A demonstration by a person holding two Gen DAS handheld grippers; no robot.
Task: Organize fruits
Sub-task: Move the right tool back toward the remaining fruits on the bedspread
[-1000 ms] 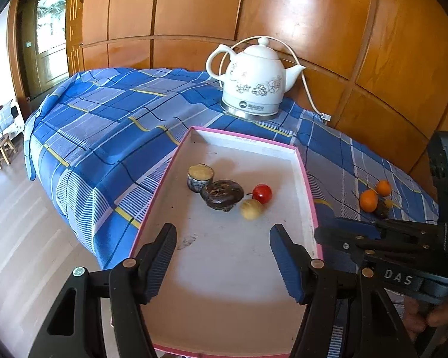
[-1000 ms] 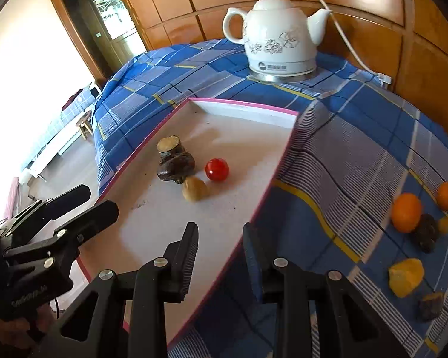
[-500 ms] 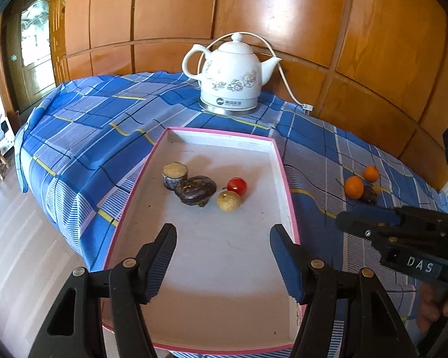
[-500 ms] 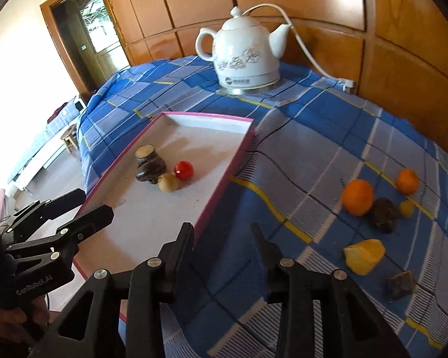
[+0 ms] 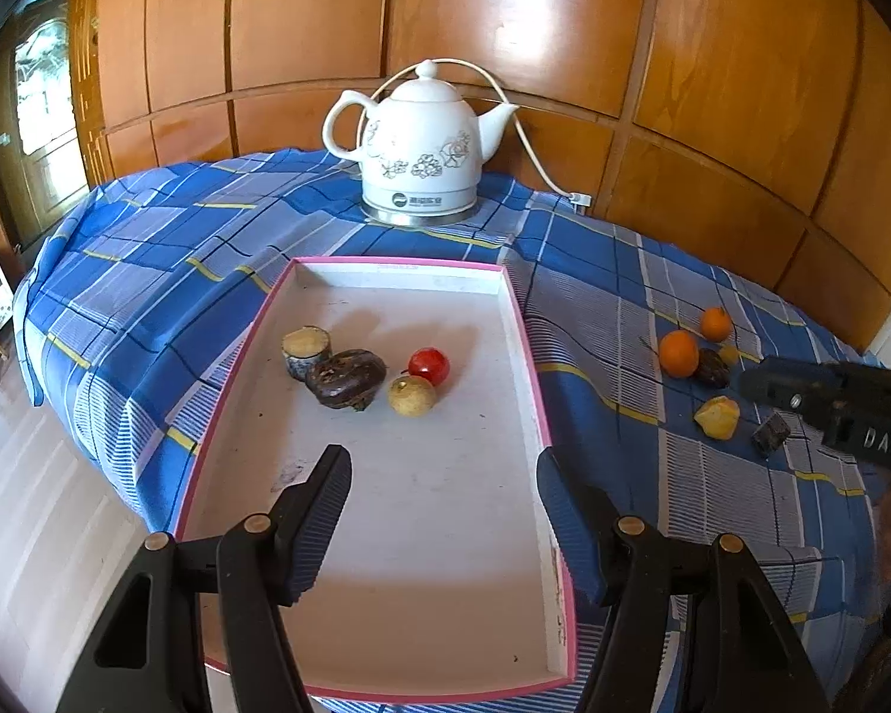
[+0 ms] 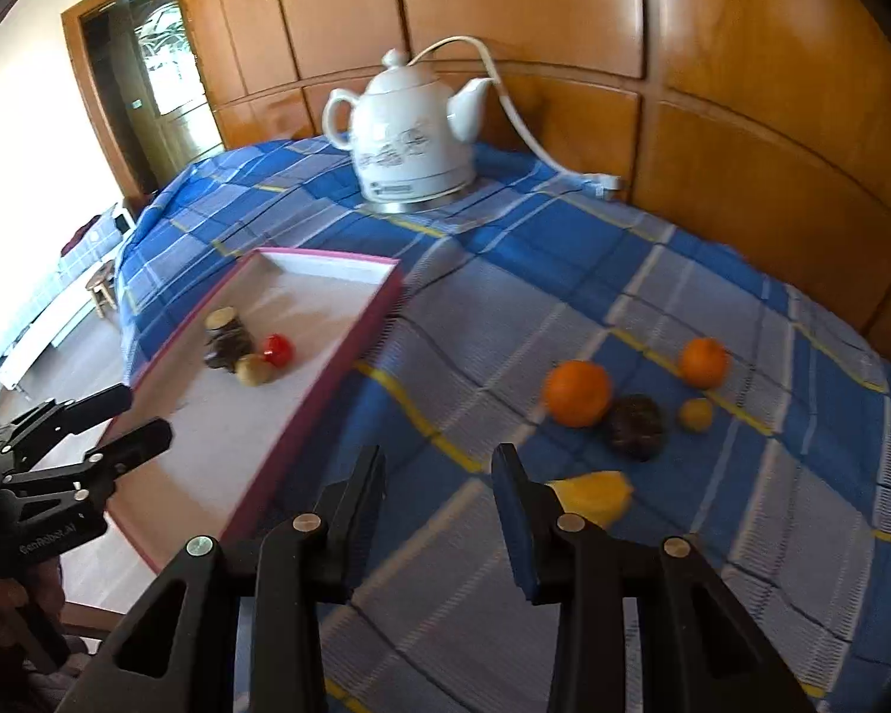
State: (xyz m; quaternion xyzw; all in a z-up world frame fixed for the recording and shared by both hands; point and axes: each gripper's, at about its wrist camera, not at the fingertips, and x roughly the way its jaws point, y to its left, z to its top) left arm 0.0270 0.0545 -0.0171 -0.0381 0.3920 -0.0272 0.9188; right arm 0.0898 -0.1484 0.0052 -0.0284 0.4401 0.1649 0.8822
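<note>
A blue plaid cloth [image 5: 148,273] covers the surface, with wood panelling [image 5: 713,59] behind. The white kettle [image 5: 417,145] stands beyond the pink-rimmed tray [image 5: 528,356], which holds four fruits. Right of the tray lie two oranges [image 6: 577,393] and smaller fruits. The right tongs [image 6: 439,487], stamped "DAS", and the left tongs [image 5: 442,496] both gape empty.

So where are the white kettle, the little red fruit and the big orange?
White kettle [image 5: 419,148], left wrist view, on its flowered belly.
Red fruit [image 5: 429,366], left wrist view, on its middle, inside the tray.
Big orange [image 6: 577,393], right wrist view, on its middle, on the cloth.
</note>
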